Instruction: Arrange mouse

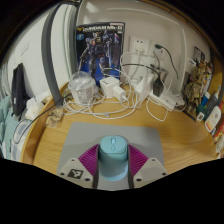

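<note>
Gripper view: gripper (112, 166) at 6 o'clock, its two fingers with magenta pads (90, 160) pressed against both sides of a teal mouse (112, 152), so the claw is closed on the mouse; mouse sits between the fingers, scroll wheel facing up, over a grey mouse mat (105, 128) that lies on a wooden desk (60, 125). Beyond the mat at 12 o'clock, a model-kit box (100, 48) with a blue robot figure stands upright against the wall. Just in front of the box, a white charger (113, 90) and tangled white cables (82, 88), around 11 to 12 o'clock. At 1 o'clock a white wall socket (141, 48) with a dark cable hanging down. At 3 o'clock small figures (203, 95) cluster at the desk edge, details too small to tell. At 9 o'clock white rounded objects (30, 100), unclear what they are
</note>
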Motion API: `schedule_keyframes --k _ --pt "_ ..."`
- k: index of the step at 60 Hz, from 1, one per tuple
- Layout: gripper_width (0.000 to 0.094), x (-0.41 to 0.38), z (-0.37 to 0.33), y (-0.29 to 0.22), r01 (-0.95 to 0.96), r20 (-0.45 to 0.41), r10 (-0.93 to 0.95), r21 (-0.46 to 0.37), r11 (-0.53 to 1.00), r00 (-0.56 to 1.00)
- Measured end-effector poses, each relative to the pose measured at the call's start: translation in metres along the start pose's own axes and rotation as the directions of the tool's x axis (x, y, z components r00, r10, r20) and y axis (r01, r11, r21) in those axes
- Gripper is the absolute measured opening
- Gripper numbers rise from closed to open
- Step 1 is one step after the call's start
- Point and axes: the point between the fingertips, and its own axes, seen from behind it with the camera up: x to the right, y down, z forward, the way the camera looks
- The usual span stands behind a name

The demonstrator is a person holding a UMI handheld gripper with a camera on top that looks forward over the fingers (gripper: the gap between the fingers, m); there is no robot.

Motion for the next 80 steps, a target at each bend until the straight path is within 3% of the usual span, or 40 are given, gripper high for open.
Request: schedule_keyframes --k 9,14,15,26,45,59,80 --pt "0.0533 0.000 0.001 0.001 -0.047 0.018 0.047 -0.018 0.999 0.999" --pt "0.0778 0.008 -0.003 -0.001 -0.044 -0.008 0.044 -0.025 0.999 0.999" --pt "0.0866 0.011 -0.005 -0.003 -0.041 -0.015 0.041 -0.022 0.999 0.999" --pt "0.0861 0.022 -0.051 -0.044 -0.049 -0.009 0.049 0.041 0.998 0.999" --pt "0.0862 0.069 -0.194 -0.125 -0.099 0.023 0.097 0.205 0.974 0.995" --pt "0.0860 0.109 -0.275 -0.121 -0.049 0.001 0.051 0.293 0.955 0.999" --pt "0.0852 0.157 -0.342 -0.067 -0.116 0.010 0.118 0.302 0.946 0.993"
